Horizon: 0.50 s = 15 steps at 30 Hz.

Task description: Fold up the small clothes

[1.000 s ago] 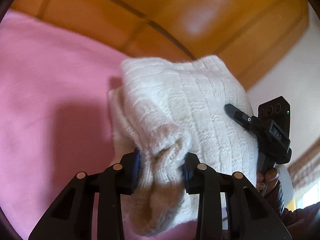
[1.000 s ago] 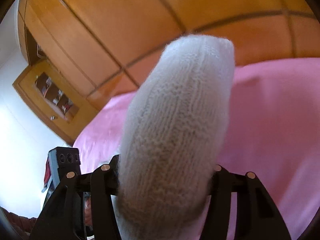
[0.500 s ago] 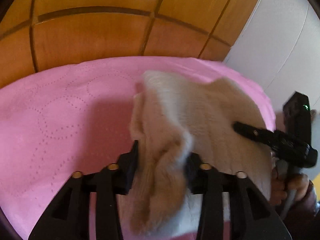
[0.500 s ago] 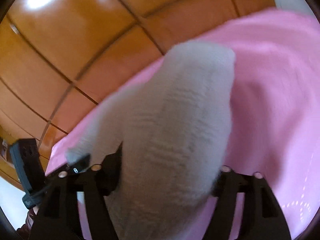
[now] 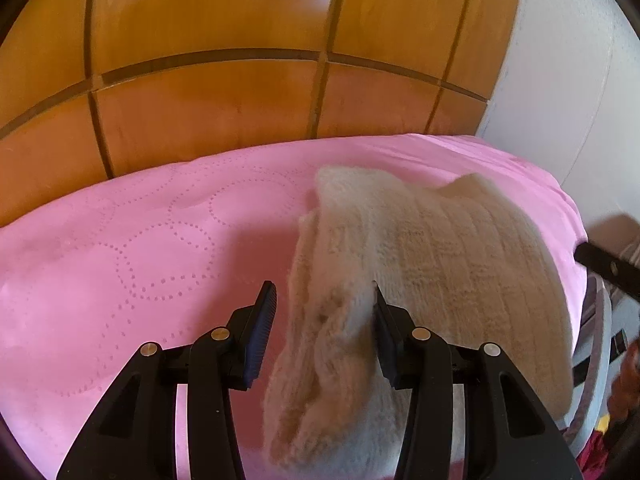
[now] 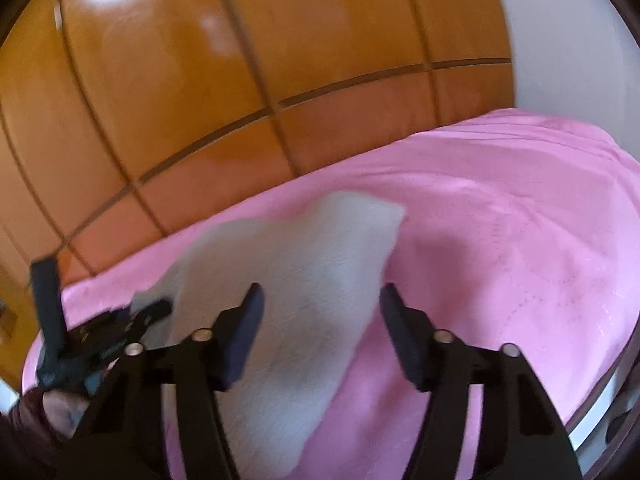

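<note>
Pink bedcover (image 5: 132, 264) carries the folded cream knit (image 5: 440, 248), its length running away between both spread tools: left tool (image 5: 322, 328) touching one side only, right tool (image 6: 320, 332) gripping nothing.

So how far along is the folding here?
Done: the cream knit lies doubled over on the pink bedspread. In hand: both are letting go; the left hand-held gripper has opened, one pad clear of the bunched edge, and the right hand-held gripper stands open over it. Left: pulling away, perhaps tidying.
</note>
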Each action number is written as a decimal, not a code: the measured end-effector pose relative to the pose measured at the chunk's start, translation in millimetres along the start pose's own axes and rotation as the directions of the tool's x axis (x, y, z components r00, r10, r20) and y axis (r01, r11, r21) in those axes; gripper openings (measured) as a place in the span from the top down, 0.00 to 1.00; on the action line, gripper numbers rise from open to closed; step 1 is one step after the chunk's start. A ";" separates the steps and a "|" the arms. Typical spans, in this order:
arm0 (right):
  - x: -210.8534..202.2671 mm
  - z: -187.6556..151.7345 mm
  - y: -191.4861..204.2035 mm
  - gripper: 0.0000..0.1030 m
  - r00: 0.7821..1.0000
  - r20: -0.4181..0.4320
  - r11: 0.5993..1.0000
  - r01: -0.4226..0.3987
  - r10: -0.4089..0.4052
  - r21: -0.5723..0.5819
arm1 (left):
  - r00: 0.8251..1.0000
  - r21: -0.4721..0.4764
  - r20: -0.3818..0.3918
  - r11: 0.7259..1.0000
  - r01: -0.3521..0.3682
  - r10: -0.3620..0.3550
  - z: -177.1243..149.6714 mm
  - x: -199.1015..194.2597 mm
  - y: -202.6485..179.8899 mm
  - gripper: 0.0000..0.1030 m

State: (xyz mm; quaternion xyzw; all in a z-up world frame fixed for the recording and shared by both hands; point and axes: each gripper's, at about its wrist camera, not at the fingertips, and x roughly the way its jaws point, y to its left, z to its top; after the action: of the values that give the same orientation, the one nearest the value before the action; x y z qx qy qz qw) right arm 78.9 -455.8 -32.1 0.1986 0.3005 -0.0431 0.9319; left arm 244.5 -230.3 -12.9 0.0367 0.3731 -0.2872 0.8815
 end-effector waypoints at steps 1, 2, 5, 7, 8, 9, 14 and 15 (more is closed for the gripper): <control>4.9 0.0 9.7 0.43 1.000 -0.017 1.000 -0.023 0.023 -0.015 | 1.000 -0.008 -0.011 1.000 0.003 -0.003 2.8 6.5 1.5 0.56; 8.2 -1.1 15.7 0.43 0.999 -0.027 0.999 -0.022 0.021 -0.033 | 1.000 -0.014 -0.015 1.000 -0.001 0.000 5.0 12.0 3.2 0.56; 47.3 -4.5 38.0 0.36 0.995 -0.095 0.998 0.028 -0.034 -0.061 | 0.999 -0.018 -0.027 0.999 -0.031 0.031 7.5 25.1 4.5 0.53; 68.7 -11.5 45.9 0.25 0.987 -0.093 0.985 0.120 -0.131 -0.122 | 0.998 -0.001 -0.016 0.998 -0.062 0.062 8.2 29.9 3.7 0.47; 74.9 -15.0 45.2 0.23 0.984 -0.075 0.980 0.148 -0.159 -0.134 | 0.997 -0.004 -0.017 0.998 -0.069 0.069 8.5 30.5 3.0 0.46; 78.8 -17.5 41.0 0.21 0.985 -0.070 0.983 0.151 -0.158 -0.104 | 0.997 -0.012 -0.019 0.997 -0.073 0.073 7.9 29.2 3.1 0.46; 64.9 -20.4 31.8 0.17 0.984 -0.089 0.988 0.155 -0.155 -0.015 | 0.995 -0.024 0.016 0.995 -0.093 0.094 -4.5 0.6 -2.6 0.36; 59.4 -21.4 33.7 0.17 0.983 -0.082 0.987 0.162 -0.163 -0.020 | 0.995 -0.027 0.021 0.995 -0.095 0.096 -6.7 -3.5 -2.8 0.34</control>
State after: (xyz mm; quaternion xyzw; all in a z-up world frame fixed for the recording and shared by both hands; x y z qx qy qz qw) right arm 122.5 -414.0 -70.7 0.1687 0.3547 -0.1087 0.9132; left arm 236.8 -229.0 -15.0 0.0398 0.3647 -0.2402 0.8987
